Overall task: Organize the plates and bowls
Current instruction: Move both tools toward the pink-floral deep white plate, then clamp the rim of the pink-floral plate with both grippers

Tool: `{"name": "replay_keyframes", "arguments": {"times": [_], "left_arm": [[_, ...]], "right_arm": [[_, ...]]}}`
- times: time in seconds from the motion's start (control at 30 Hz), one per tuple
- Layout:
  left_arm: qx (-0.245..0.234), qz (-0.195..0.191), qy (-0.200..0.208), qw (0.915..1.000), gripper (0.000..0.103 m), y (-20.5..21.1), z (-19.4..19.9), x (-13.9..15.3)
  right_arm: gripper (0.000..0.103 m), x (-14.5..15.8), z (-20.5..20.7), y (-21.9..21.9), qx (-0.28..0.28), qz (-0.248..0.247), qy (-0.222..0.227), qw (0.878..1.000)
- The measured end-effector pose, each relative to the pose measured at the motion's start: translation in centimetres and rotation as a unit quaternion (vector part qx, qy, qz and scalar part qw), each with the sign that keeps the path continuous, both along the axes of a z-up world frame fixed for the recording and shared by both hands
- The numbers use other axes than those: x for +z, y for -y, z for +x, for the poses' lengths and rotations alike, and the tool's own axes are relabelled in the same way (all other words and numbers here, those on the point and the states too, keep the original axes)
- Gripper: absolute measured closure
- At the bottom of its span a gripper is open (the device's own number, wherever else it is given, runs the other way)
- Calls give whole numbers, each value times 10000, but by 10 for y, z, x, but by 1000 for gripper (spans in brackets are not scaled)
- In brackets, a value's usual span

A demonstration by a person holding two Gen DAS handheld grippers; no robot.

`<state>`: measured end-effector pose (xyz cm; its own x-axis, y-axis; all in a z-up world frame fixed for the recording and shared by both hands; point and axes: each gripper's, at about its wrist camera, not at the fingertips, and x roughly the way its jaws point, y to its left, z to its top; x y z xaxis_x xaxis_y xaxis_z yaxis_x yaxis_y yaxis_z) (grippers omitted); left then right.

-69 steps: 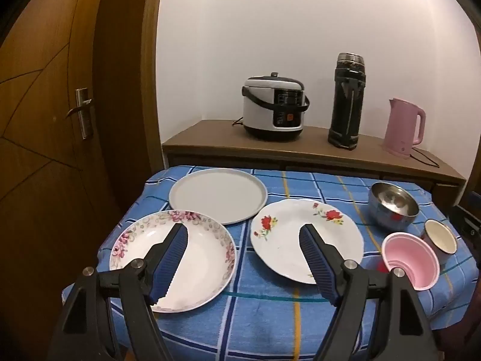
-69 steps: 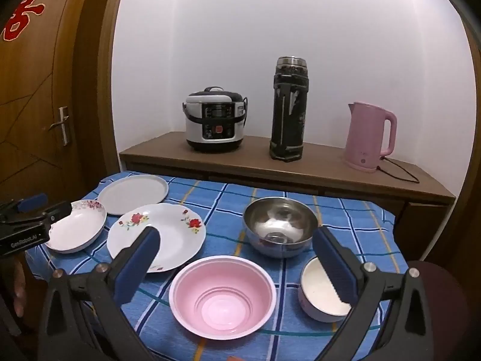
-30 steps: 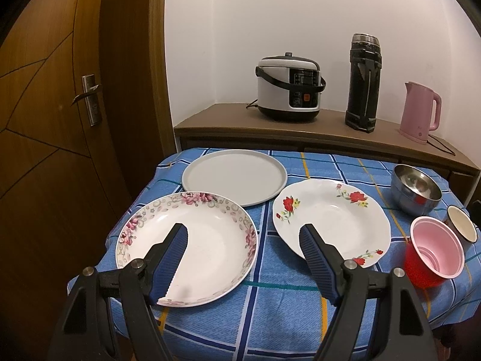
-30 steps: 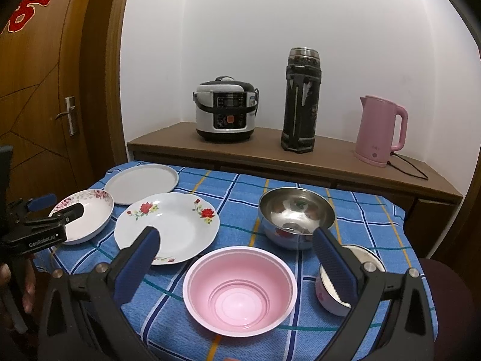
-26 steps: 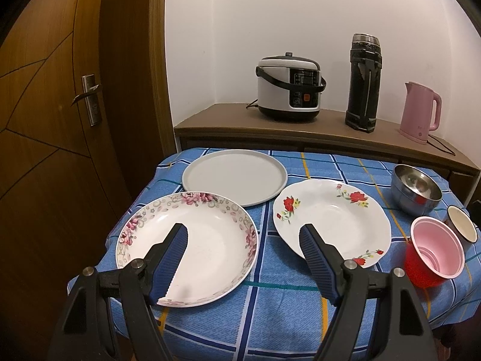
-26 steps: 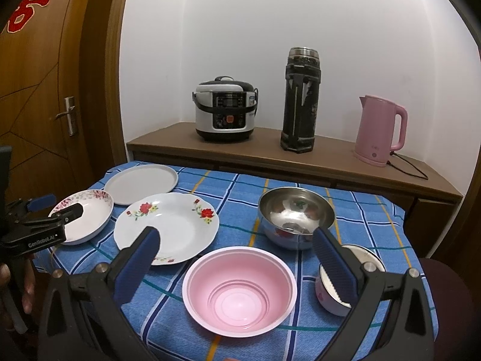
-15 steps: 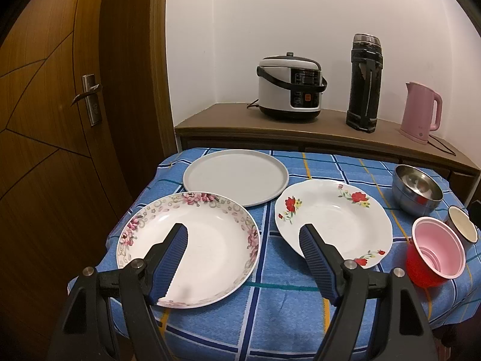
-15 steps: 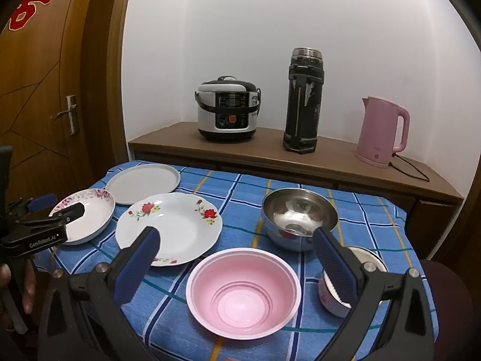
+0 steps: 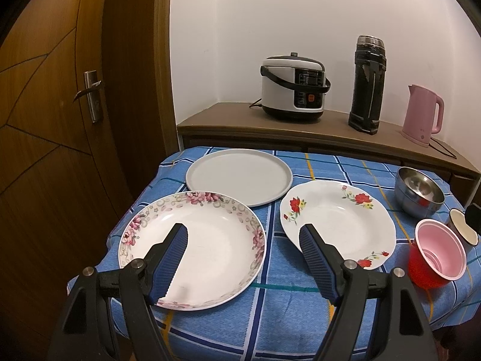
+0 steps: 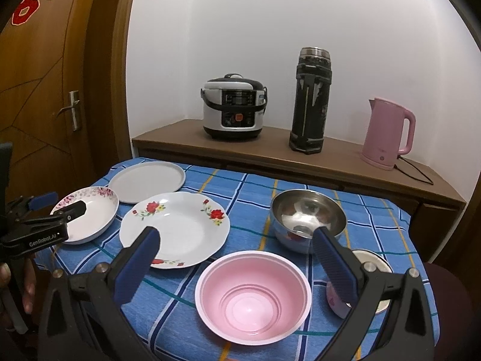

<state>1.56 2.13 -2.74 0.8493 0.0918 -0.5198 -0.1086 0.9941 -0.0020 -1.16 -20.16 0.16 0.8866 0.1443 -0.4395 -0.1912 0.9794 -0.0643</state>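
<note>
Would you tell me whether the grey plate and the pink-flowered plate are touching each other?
Cannot tell. In the left wrist view the grey plate and pink-flowered plate show no cloth between their rims, and the right wrist view shows the same overlap.

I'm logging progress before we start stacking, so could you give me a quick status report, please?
Left gripper open, over pink-flowered plate. Right gripper open, above pink bowl. Nothing stacked yet; nothing in the way.

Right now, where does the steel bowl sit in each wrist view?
Left wrist: steel bowl at the far right edge, behind the pink bowl.
Right wrist: steel bowl right of centre, just beyond the pink bowl, partly behind the gripper's right finger.
Shared landmark: the rose plate lies to its left in both.
</note>
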Motion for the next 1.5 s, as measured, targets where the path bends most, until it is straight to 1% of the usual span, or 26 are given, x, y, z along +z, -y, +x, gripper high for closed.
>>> {"name": "replay_keyframes", "arguments": {"times": [0.47, 1.2, 1.4, 1.5], "left_arm": [[14, -44, 10, 10000, 24, -5, 0, -4], [67, -104, 51, 9999, 24, -19, -1, -4], [107, -109, 55, 9999, 24, -23, -2, -4], [180, -74, 44, 9998, 24, -28, -1, -5]], "right_arm": [[0, -2, 2, -6, 21, -24, -46, 10000], [1, -4, 9, -29, 159, -117, -133, 9997], [3, -4, 14, -38, 260, -97, -182, 9994], [10, -5, 20, -46, 374, -63, -248, 9990]]}}
